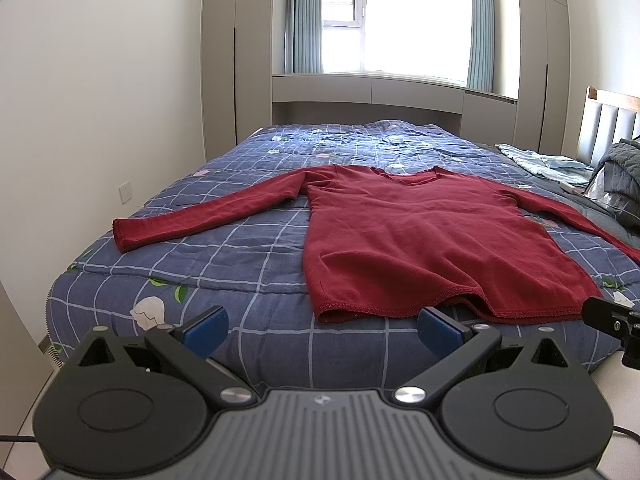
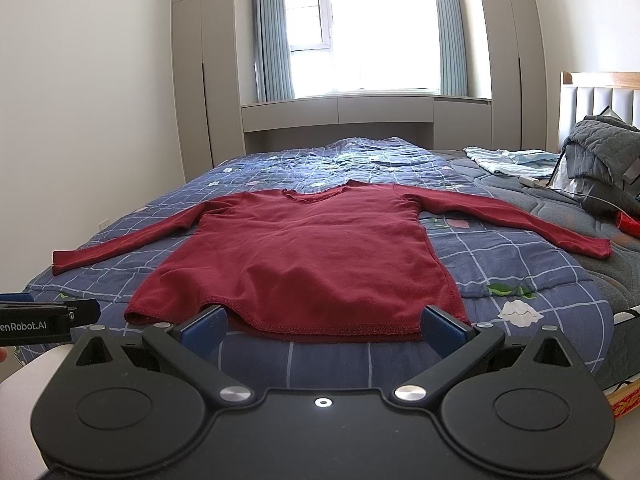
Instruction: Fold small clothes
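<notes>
Two grippers, left (image 1: 322, 330) and right (image 2: 323, 330), are held spread and empty near the hem of a jumper (image 2: 304, 256) laid flat on a bed (image 2: 340, 360); a sleeve at 9 o'clock should be pinched by its cuff first.

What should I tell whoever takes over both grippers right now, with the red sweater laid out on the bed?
Left gripper: open, empty, just short of the hem.
Right gripper: open, empty, also just short of the hem.
Red long-sleeved sweater: flat on the blue checked quilt, neckline toward the window, both sleeves spread out sideways, hem near the bed's front edge.
Done: garment spread out; no fold visible.
Left: fold both sleeves in, then fold the body.
Grey bedding is piled by the headboard, apart from the sweater.
</notes>
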A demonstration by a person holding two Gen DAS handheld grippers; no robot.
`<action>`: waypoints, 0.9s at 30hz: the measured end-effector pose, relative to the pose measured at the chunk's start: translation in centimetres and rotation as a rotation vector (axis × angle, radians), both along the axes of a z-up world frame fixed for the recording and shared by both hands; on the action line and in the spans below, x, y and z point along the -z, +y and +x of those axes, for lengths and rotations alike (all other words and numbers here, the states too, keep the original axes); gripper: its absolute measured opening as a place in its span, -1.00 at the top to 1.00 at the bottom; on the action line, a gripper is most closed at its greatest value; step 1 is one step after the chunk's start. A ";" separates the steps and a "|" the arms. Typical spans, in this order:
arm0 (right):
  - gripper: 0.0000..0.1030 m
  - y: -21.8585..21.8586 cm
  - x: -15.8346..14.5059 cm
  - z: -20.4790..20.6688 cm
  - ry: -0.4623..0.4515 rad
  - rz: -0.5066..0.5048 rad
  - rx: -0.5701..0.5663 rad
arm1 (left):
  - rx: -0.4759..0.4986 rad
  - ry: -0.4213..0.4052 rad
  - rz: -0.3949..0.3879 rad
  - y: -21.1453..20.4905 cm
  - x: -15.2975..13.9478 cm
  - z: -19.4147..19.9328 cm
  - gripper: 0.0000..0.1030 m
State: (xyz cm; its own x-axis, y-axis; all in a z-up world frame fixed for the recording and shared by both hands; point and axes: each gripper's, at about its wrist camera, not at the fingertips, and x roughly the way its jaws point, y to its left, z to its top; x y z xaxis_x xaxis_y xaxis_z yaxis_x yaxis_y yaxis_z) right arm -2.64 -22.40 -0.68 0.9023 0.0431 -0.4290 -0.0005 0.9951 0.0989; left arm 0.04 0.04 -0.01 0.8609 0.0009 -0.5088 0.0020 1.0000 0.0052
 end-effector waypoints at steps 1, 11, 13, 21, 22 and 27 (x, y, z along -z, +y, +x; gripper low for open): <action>-0.99 0.0 0.0 0.0 0.000 0.000 0.000 | 0.000 0.000 0.000 0.0 0.0 0.0 -0.99; -0.99 0.0 0.0 0.0 0.001 0.000 0.000 | 0.001 0.002 -0.002 0.0 0.0 0.0 -0.99; -0.99 0.0 0.0 0.0 0.000 0.000 0.000 | 0.002 0.004 -0.003 -0.4 -0.1 -0.1 -0.99; -0.99 0.0 -0.1 0.1 0.002 -0.001 0.000 | 0.009 0.013 -0.005 -0.5 0.6 0.2 -0.99; -0.99 0.0 -0.1 0.1 0.003 -0.002 0.001 | 0.009 0.015 -0.005 -0.4 0.6 0.2 -0.99; -0.99 -0.3 -0.2 0.4 0.027 0.006 0.007 | 0.017 0.031 -0.004 -0.7 0.4 0.6 -0.99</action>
State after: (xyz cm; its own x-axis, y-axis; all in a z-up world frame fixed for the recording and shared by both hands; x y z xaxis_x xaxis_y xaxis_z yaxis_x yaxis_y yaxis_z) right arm -2.25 -22.67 -0.49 0.8906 0.0392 -0.4530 0.0096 0.9944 0.1049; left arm 0.60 -0.64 -0.41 0.8445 -0.0157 -0.5354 0.0192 0.9998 0.0011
